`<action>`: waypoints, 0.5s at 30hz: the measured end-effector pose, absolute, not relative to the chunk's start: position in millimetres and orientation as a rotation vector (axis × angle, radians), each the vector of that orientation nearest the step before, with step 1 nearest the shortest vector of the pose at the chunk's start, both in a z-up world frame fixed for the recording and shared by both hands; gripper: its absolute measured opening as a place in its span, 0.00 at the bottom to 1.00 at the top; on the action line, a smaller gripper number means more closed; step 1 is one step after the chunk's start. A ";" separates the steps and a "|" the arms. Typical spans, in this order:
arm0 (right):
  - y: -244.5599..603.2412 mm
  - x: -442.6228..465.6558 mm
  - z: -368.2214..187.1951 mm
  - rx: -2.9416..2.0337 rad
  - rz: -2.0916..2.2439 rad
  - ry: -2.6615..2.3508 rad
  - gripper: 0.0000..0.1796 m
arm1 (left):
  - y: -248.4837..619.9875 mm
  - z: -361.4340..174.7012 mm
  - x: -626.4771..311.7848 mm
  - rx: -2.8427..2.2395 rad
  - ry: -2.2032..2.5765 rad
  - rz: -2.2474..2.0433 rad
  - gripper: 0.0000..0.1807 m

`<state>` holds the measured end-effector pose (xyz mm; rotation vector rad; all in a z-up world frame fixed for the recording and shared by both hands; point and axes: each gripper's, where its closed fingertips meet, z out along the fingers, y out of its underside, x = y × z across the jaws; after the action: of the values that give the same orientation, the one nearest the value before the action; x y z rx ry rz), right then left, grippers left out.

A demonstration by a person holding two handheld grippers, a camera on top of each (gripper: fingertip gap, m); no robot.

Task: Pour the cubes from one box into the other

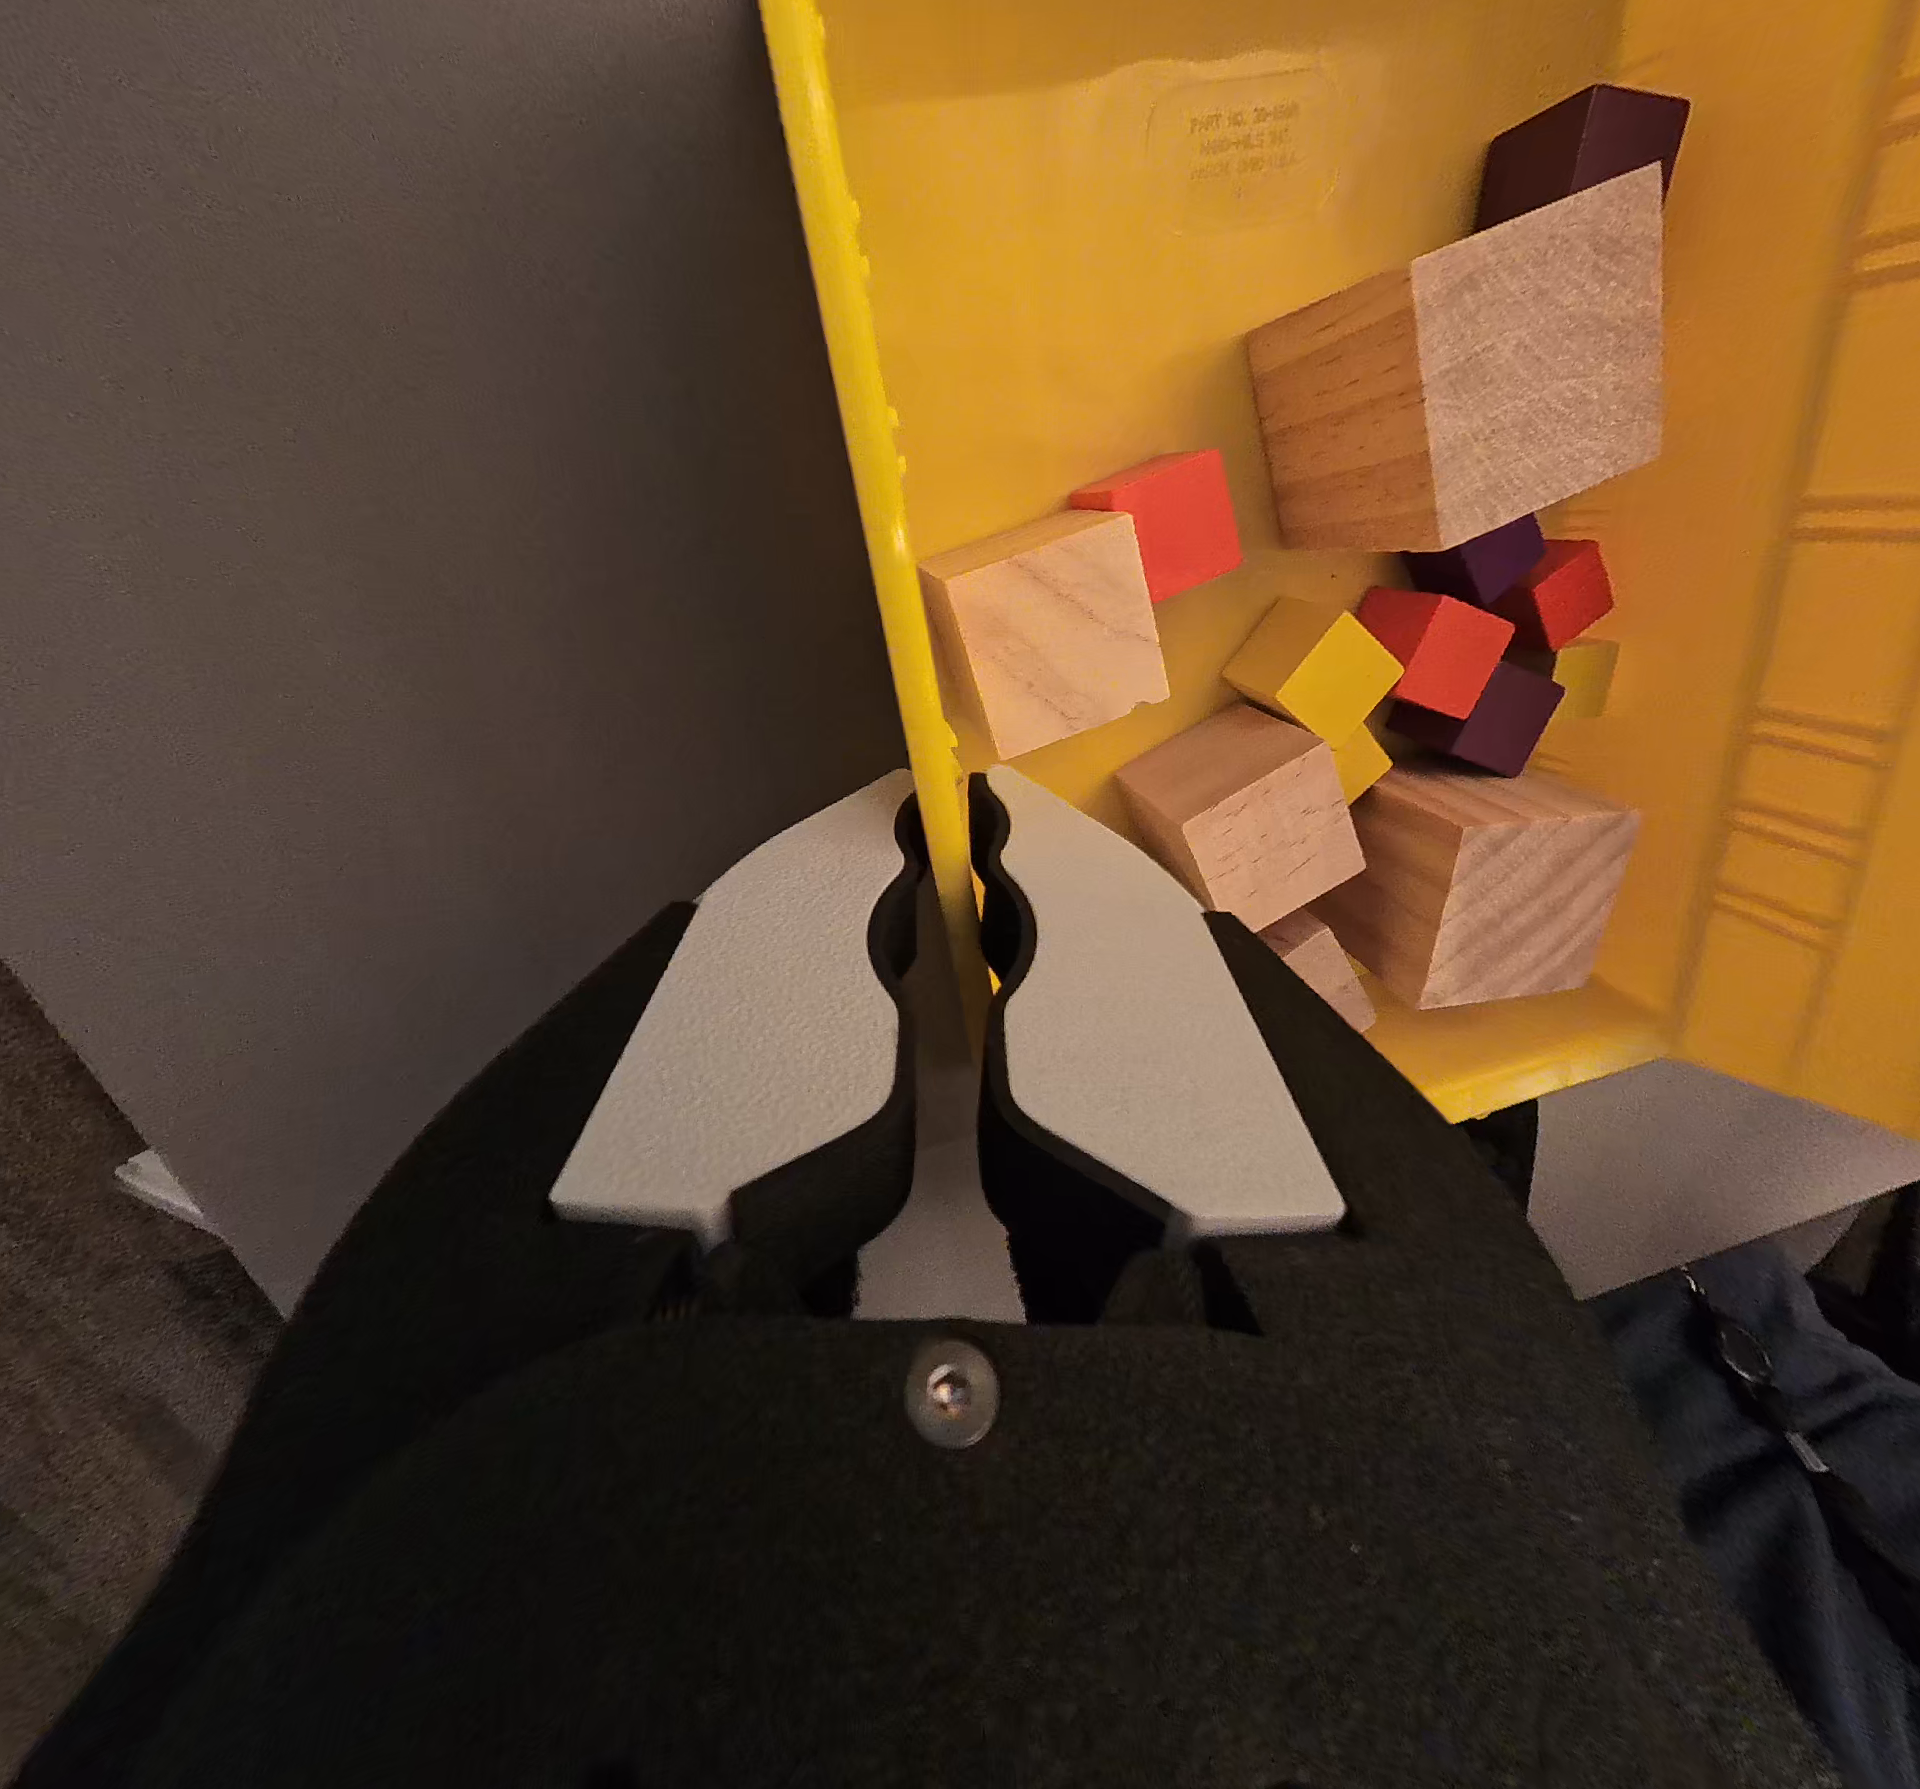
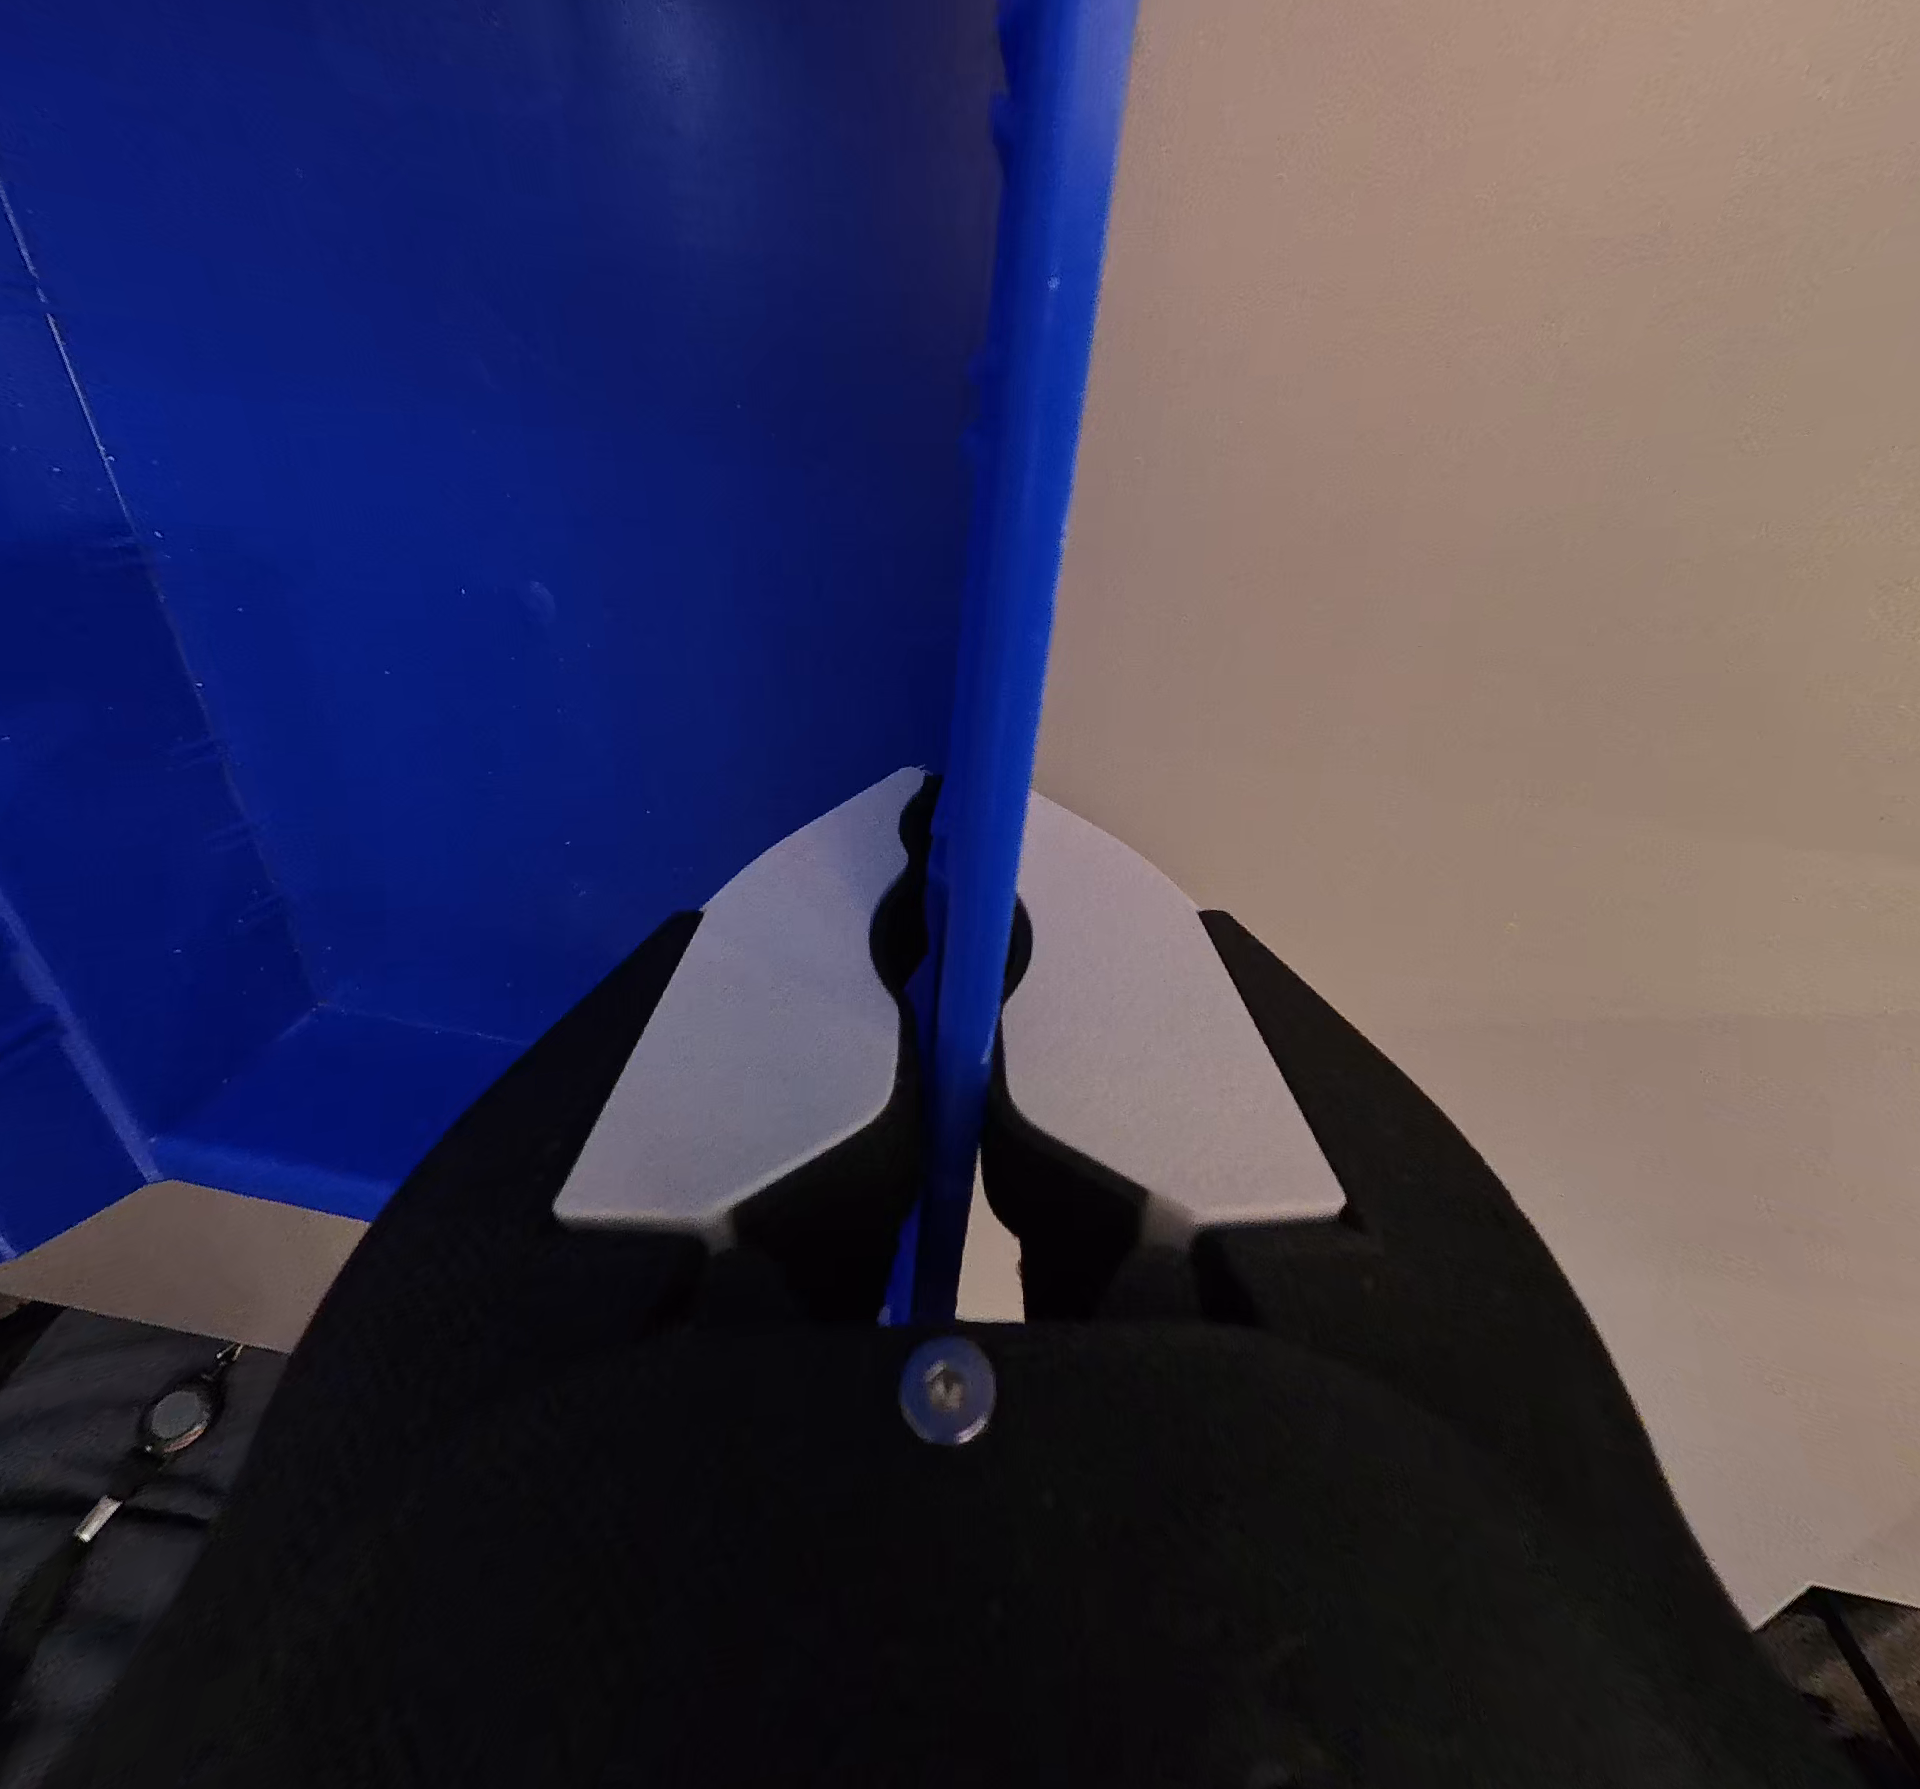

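Left wrist view: the left hand-held gripper (image 1: 951, 794) is clamped on the thin side wall of the yellow plastic box (image 1: 1039, 285), one finger inside and one outside, a hold that lets the box be lifted and tipped by its edge. Inside lies a loose pile of cubes: plain wooden cubes (image 1: 1455, 409) of several sizes and smaller painted red, yellow and purple cubes (image 1: 1444, 659), gathered toward the lower right of the box floor, which suggests a tilt. A pale tabletop (image 1: 1662, 1178) shows below the box. Right wrist view: the right hand-held gripper (image 2: 961, 794) is clamped likewise on the side wall of the blue plastic box (image 2: 520, 389), whose visible interior holds no cubes. Judgement: yellow is the source, blue the receiver; whether pouring has begun cannot be told.
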<state>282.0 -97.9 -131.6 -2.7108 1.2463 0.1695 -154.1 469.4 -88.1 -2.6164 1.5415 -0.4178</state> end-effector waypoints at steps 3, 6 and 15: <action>-97.4 282.5 -131.2 -2.711 0.167 1.235 0.03 | 466.9 -88.0 -153.3 -2.630 1.511 -0.442 0.05; -96.8 284.1 -129.2 -2.695 0.152 1.252 0.04 | 465.0 -87.2 -139.1 -2.617 1.437 -0.628 0.34; -90.5 307.5 -58.9 -2.496 -0.094 1.075 0.09 | 497.8 34.4 -119.7 -1.911 1.104 -1.060 0.47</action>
<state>307.5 -90.5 -58.9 -2.4956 1.0752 -0.0940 -119.7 497.8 34.4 -1.9109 1.1039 -1.0597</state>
